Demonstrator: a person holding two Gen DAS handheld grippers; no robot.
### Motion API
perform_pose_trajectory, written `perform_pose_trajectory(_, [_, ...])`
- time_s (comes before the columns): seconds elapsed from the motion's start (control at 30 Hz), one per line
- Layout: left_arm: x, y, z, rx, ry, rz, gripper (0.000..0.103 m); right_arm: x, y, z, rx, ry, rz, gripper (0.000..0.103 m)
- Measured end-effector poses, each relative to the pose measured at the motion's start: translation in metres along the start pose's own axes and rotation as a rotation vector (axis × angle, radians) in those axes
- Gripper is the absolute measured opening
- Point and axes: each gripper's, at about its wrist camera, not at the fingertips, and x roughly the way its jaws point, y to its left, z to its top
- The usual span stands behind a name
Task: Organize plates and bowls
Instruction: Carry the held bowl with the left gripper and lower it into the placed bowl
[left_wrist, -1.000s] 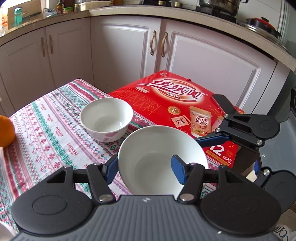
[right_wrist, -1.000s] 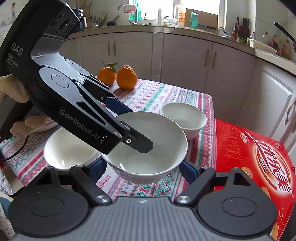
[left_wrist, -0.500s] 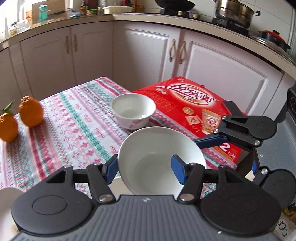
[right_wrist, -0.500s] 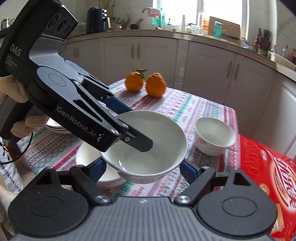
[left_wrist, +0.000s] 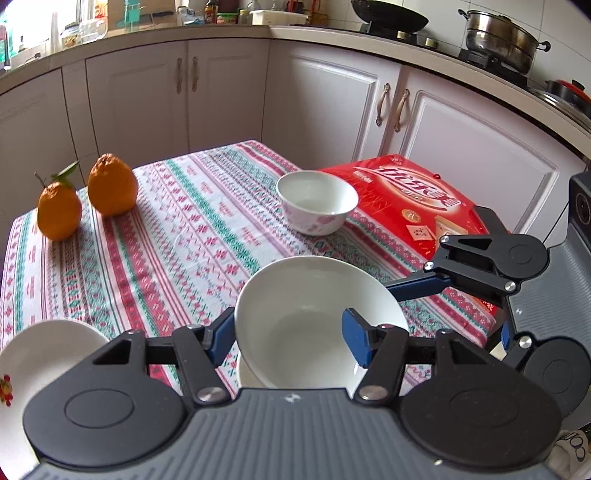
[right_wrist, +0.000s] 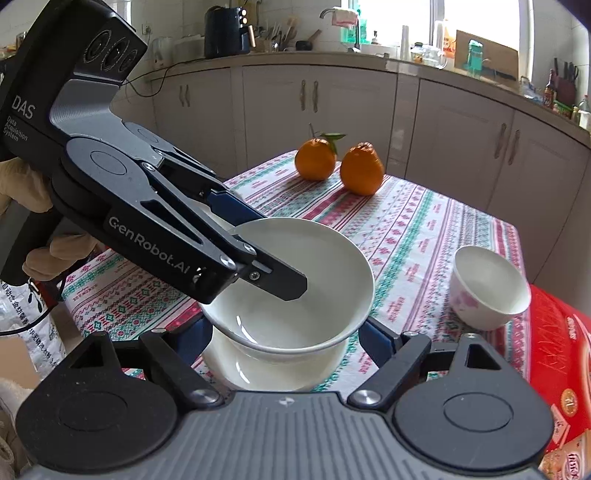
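Now the wide white ceramic bowl (right_wrist: 295, 288) hangs just above a second white bowl (right_wrist: 273, 369) on the patterned tablecloth (left_wrist: 177, 236), gripped on its rim by the left gripper (left_wrist: 288, 338) and cradled between the right gripper's (right_wrist: 280, 339) wide-set jaws.

A wide plain white bowl (right_wrist: 295, 284) hangs tilted just above a second white bowl (right_wrist: 273, 365), which sits upright on the patterned counter (left_wrist: 177, 236) beneath it. Farther off, near the counter's edge, a smaller, deeper white bowl (left_wrist: 317, 201) with pink flowers on its side stands upright and empty. A white plate (left_wrist: 33, 354) with a red motif shows at the near corner.
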Motion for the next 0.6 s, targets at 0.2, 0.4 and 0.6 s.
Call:
perform_pose_trajectory(0.2, [0.004,0.006,-0.011,-0.018,0.014,-0.017,0.060,0.009,0.006,-0.004,0.000,0.035,0.006,0.089])
perform_pose_trajectory(0.4, [0.010,0.006,-0.016,-0.020,0.024,-0.025,0.060,0.013,0.004,-0.008,0.013,0.053,0.010,0.089])
perform_pose_trajectory(0.6, [0.015,0.007,-0.019,-0.022,0.027,-0.034,0.060,0.014,0.002,-0.010,0.020,0.064,0.011,0.089])
